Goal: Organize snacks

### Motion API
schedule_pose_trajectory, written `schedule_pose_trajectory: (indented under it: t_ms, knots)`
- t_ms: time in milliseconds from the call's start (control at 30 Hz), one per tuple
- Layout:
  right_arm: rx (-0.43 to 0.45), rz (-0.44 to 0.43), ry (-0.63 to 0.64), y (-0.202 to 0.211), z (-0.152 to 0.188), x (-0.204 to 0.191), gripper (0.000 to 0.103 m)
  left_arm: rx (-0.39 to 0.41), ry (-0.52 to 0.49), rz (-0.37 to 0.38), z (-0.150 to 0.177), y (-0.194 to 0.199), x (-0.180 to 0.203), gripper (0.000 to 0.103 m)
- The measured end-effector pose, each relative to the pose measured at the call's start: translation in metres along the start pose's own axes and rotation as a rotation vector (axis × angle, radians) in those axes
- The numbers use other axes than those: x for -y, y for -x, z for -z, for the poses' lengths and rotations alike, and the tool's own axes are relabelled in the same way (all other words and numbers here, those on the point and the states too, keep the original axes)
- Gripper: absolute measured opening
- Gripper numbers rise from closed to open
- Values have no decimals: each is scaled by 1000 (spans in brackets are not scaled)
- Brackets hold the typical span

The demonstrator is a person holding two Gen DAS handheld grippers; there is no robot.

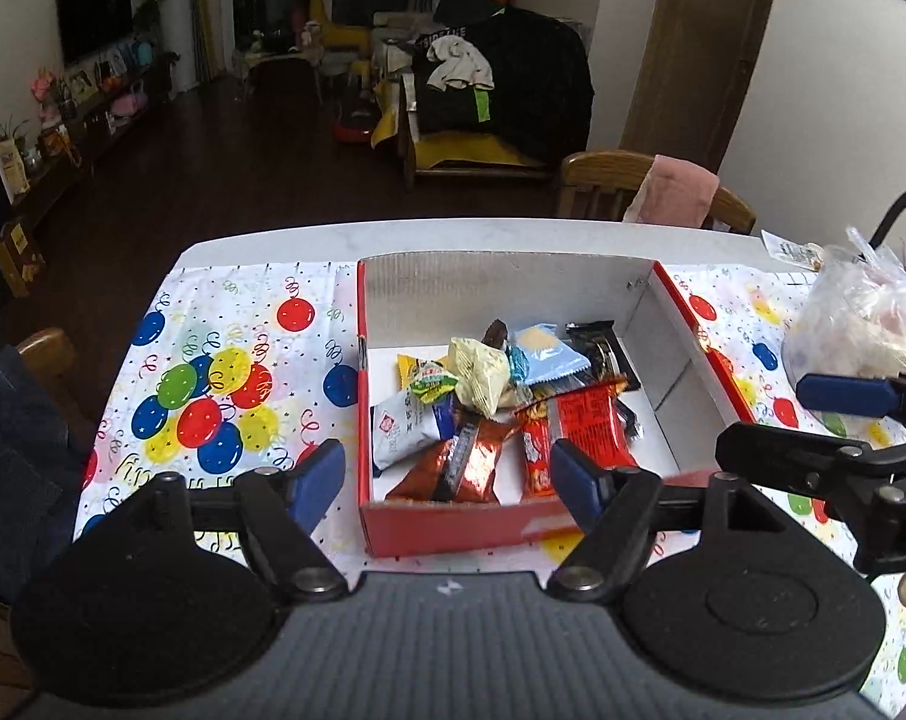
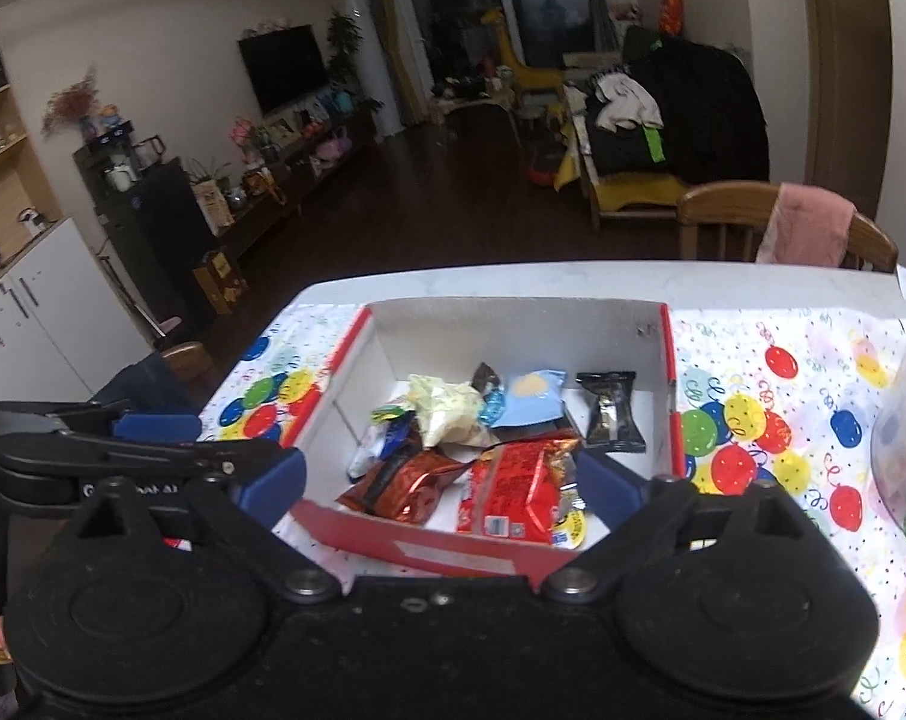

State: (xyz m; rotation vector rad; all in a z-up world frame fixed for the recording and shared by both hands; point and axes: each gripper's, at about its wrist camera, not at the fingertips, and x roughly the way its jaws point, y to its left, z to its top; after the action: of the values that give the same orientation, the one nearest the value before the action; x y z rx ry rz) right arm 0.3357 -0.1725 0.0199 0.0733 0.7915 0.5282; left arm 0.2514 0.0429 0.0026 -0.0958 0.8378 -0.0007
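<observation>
Snacks point(image 1: 501, 396) sat piled inside the red box point(image 1: 453, 525) on the balloon-print desk point(image 1: 213, 360). Left gripper point(image 1: 447, 474) hung over the box's near wall, jaws apart, empty. Right gripper point(image 2: 447, 480) likewise, jaws wide, nothing held. Clear bag point(image 1: 861, 324) lay right of the box.

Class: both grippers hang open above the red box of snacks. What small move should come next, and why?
Probably swing the right gripper toward the clear plastic bag beside the red box. Both it and the left gripper are empty, snacks already fill the box, and the bag seems to be the only food left outside.
</observation>
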Motion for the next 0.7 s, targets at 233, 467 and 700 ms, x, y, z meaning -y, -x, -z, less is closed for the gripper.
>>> schedule_pose_trajectory:
  t_ms: [233,467,700]
  knots:
    - [27,11,33,15,13,-11,103,41,-17,16,16,22,0,84]
    - [36,11,-21,27,25,-7,103,87,-5,44,22,38,-4,103]
    - [47,32,-74,30,31,0,103,89,14,26,25,40,-4,103]
